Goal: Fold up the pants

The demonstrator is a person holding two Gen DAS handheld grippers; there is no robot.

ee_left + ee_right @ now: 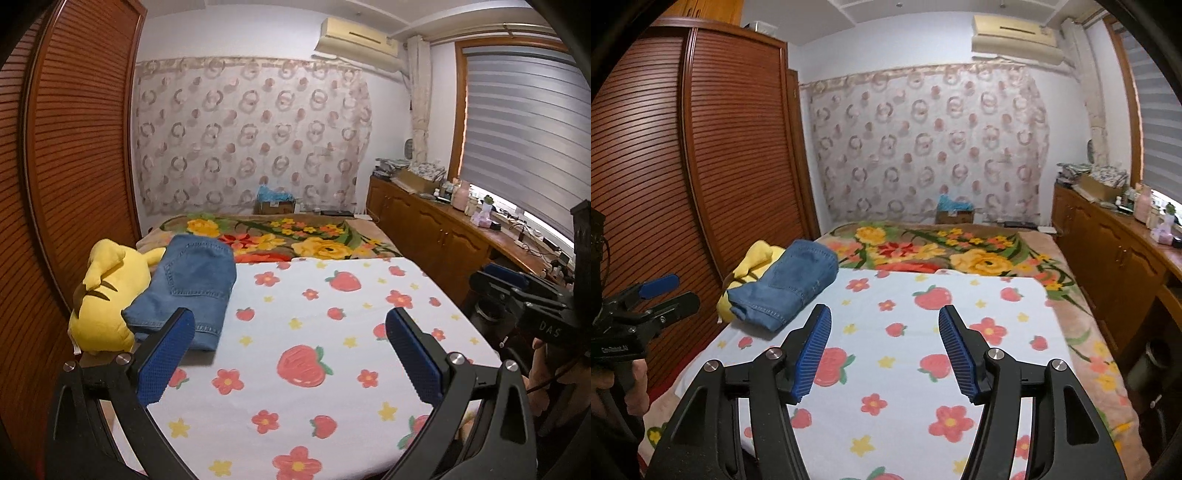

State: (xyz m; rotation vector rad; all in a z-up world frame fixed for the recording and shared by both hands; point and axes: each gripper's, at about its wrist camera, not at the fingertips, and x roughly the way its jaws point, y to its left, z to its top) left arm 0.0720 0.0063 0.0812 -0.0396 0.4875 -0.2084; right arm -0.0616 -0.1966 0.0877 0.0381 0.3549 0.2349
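The folded blue denim pants [190,284] lie in a compact stack at the far left of the strawberry-print sheet [314,332], leaning on a yellow plush toy [107,295]. They also show in the right wrist view [786,286]. My left gripper [290,325] is open and empty, held above the sheet just right of the pants. My right gripper [884,323] is open and empty above the middle of the sheet [923,369]. Each gripper shows at the edge of the other's view: the right one [517,291] and the left one [665,291].
A floral blanket [295,236] covers the bed's far end. A slatted wooden wardrobe [74,147] stands close on the left. A wooden cabinet [436,225] with clutter runs along the right under a window blind. A cardboard box [275,205] sits beyond the bed.
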